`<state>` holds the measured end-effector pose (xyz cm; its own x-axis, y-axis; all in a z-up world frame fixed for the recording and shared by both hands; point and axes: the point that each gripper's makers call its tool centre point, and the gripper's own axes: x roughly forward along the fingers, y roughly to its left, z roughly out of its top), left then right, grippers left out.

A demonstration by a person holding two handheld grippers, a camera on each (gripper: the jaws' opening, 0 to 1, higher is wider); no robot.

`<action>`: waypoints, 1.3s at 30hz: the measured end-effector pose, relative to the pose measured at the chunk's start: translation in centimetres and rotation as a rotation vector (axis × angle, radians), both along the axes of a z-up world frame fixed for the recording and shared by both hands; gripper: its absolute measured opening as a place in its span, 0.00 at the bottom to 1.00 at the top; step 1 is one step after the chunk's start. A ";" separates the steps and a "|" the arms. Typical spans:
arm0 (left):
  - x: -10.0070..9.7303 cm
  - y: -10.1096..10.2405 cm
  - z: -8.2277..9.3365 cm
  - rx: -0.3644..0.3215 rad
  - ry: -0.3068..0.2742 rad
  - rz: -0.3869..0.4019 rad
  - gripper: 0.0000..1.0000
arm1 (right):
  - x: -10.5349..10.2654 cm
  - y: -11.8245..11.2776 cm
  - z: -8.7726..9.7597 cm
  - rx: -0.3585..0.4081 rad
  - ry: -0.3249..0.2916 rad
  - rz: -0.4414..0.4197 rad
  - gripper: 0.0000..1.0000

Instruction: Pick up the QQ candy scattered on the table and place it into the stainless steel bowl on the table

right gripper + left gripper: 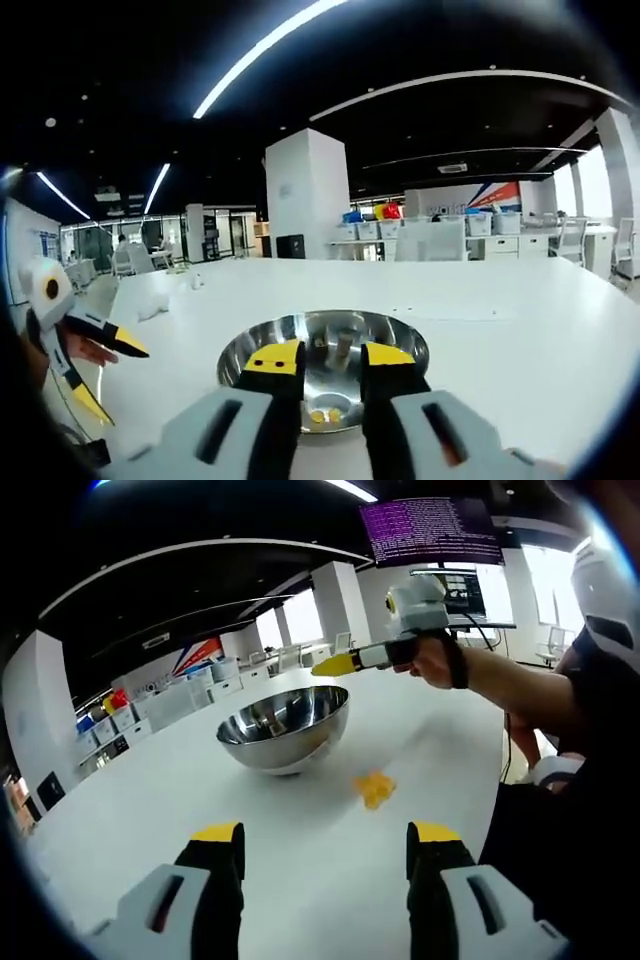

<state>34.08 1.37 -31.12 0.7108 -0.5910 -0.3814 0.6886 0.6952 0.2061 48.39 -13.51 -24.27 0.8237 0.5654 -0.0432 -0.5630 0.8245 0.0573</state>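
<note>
A stainless steel bowl (283,725) stands on the white table (150,790). A small heap of yellow QQ candy (375,788) lies on the table just right of it. My left gripper (326,836) is open, low over the table in front of the bowl, with nothing between its jaws. A hand holds my right gripper (338,664) above the bowl's far rim. In the right gripper view that right gripper (332,357) hovers over the bowl (290,325), jaws a little apart and holding nothing. Yellow candy (322,415) lies in the bowl's bottom. The left gripper (112,378) shows open at the left.
A person's forearm (520,685) and body fill the right side of the left gripper view. A monitor with purple text (430,530) stands at the table's far end. Shelves with coloured boxes (120,715) line the room behind. Small white items (155,305) lie on the far table.
</note>
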 end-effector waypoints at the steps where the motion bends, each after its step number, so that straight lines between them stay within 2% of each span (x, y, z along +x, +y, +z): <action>1: 0.0 0.0 0.0 0.002 0.000 0.000 0.65 | -0.2 -0.1 0.5 0.000 -0.008 -0.001 0.19; 4: -0.1 0.0 0.0 0.004 0.000 -0.001 0.65 | -0.8 -0.2 2.0 0.000 -0.033 0.011 0.18; 10: -0.1 -0.2 0.4 0.004 -0.008 -0.006 0.65 | -3.1 -0.2 6.3 0.026 -0.122 0.042 0.17; 14: -0.2 -0.2 0.5 0.004 -0.011 -0.005 0.65 | -6.0 1.4 7.5 0.114 -0.080 0.153 0.15; 17: -0.1 -0.1 0.6 0.003 -0.013 -0.003 0.65 | -7.3 1.9 7.3 0.110 -0.076 0.179 0.15; 24: -0.3 -0.1 0.7 0.003 -0.017 -0.005 0.65 | -9.4 2.5 3.8 0.044 -0.016 0.221 0.15; 29: -0.3 -0.2 0.9 0.003 -0.024 -0.004 0.65 | -9.9 2.2 0.7 -0.023 0.013 0.202 0.15; 34: -0.3 -0.1 0.8 0.008 -0.022 0.001 0.65 | -10.0 2.2 -3.7 -0.105 0.057 0.179 0.15; 39: -0.5 0.0 0.6 0.005 -0.017 0.003 0.65 | -10.8 3.1 -8.5 -0.143 0.149 0.202 0.13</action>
